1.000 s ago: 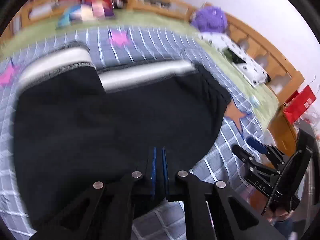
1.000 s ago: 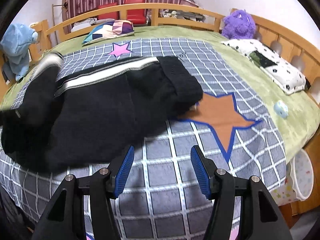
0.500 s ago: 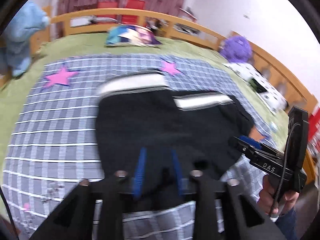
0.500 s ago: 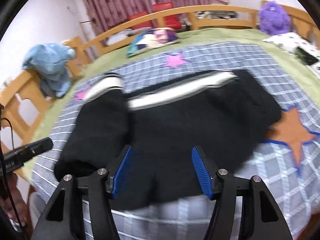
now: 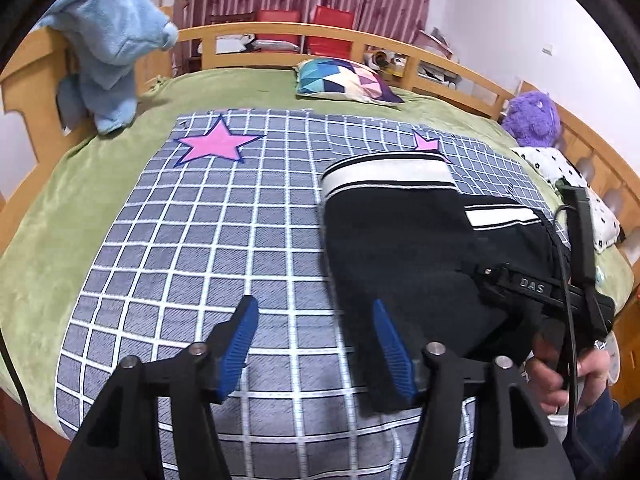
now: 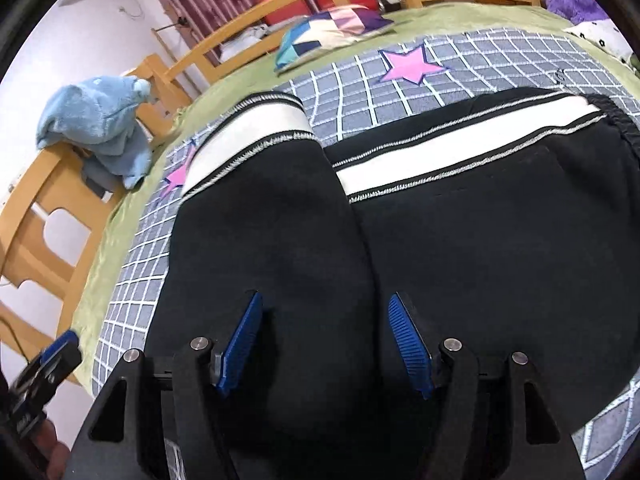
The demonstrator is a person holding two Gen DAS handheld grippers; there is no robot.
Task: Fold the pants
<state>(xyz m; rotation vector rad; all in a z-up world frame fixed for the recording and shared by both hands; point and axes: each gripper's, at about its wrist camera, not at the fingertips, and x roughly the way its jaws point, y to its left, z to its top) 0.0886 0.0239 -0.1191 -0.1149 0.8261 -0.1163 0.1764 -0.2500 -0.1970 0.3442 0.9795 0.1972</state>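
Observation:
The black pants (image 5: pixel 400 248) with white side stripes lie folded on the right part of the checked blanket (image 5: pixel 200 240). My left gripper (image 5: pixel 314 308) hovers at their left edge; its jaws are opening and the blue pads press on nothing. The right fingertip is over the black cloth, the left one over bare blanket. In the right wrist view the pants (image 6: pixel 480 240) fill the frame, one folded leg lying over the other. My right gripper (image 6: pixel 325 300) stands open just above the black cloth, gripping nothing. A hand holds the right gripper (image 5: pixel 520 284) over the pants' near right side.
A wooden rail (image 5: pixel 280 36) rings the bed. A blue plush toy (image 5: pixel 108 40) hangs on the rail at the left. A patterned pillow (image 5: pixel 344 84) lies at the back, a purple plush (image 5: pixel 532 116) and a dotted cushion (image 5: pixel 568 176) at the right.
My left gripper went from shut on the black cloth to open and swung left, off the pants' edge. My right gripper moved from the bare blanket to over the pants.

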